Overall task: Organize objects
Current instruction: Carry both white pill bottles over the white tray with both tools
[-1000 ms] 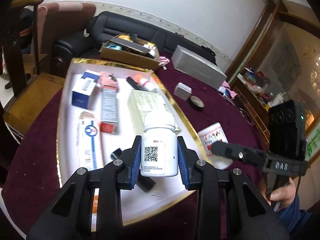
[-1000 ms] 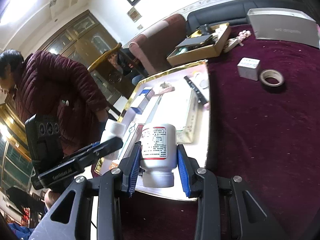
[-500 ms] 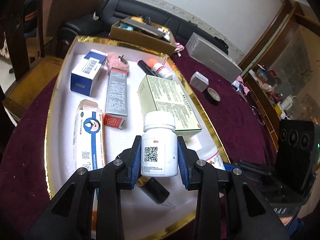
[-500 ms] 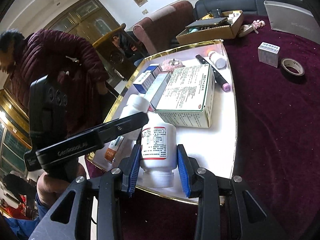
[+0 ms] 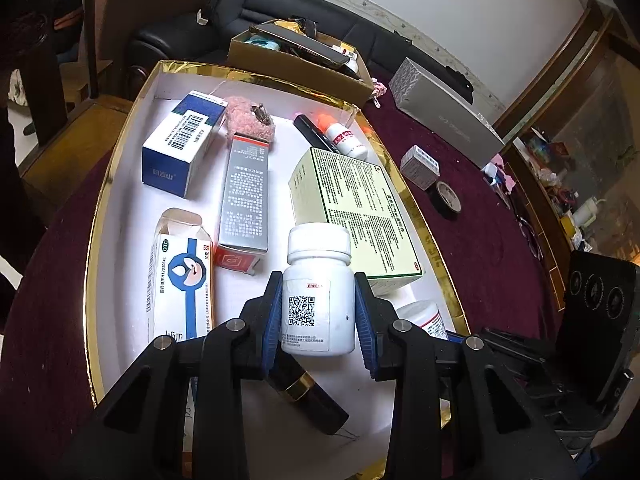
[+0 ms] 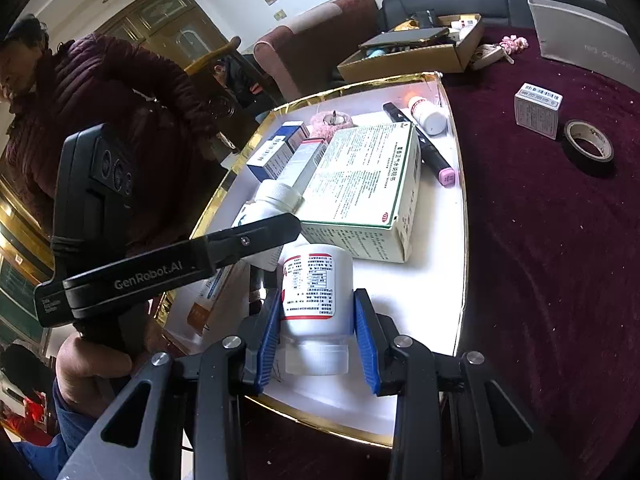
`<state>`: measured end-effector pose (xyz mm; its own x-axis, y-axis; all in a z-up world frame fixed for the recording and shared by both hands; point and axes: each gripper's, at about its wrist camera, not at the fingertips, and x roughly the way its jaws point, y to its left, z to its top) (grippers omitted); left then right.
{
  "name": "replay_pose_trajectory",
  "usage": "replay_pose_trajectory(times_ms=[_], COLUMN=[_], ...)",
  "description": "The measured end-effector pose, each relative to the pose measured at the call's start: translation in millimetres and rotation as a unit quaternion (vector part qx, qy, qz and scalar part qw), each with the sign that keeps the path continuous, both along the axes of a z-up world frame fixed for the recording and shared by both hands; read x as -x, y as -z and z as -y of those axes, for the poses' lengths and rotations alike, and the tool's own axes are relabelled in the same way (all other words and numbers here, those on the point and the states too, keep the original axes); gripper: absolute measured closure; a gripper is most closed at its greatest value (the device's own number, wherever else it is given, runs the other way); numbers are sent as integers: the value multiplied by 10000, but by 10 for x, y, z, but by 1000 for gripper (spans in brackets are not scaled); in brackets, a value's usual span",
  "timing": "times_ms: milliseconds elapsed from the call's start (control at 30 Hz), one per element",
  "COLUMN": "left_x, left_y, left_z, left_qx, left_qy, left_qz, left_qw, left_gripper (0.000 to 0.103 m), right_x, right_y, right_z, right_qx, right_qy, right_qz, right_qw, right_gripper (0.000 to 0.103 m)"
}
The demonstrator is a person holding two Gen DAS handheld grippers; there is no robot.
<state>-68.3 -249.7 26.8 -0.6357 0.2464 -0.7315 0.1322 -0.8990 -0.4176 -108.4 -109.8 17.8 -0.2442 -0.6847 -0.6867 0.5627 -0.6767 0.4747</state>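
Black tube (image 5: pixel 308 392) partly hidden behind the left gripper (image 5: pixel 318 316).

Left gripper (image 5: pixel 318 316): angled down, pads clamped on something. Right gripper (image 6: pixel 316 330): likewise tilted down, pads pressed tight. Hand (image 6: pixel 94 364) grips left handle.

Glossy white plastic bottle (image 5: pixel 318 304) — gold-foil tray rim (image 5: pixel 416 208) — maroon velvety tablecloth (image 6: pixel 560 240).

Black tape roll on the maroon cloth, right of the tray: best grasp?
Take the black tape roll from above, one finger in its open centre hole and one outside, pinching the wall on the side away from the small white box beside it. It seems to lie flat on the cloth, so a side grip looks poor.
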Motion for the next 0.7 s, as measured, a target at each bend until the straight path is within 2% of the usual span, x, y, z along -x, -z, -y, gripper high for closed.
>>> replay_pose_trajectory(times_ms=[200,433,700], left_x=[0,10,-96], left_y=[32,143,144], left_z=[28,39,5], left_qx=[14,-30,89], left_qy=[15,-24,-94], left_qz=[20,158,177], left_qw=[10000,9999,9998], left_gripper=[70,70,70], right_x=[101,26,-27], right_y=[-2,-11,-8], right_z=[-6,39,127], right_qx=[-159,-388,-475], right_qy=[206,154,93], right_qz=[-60,-247,-332], right_qw=[9996,9988,9983], right_gripper=[68,68,68])
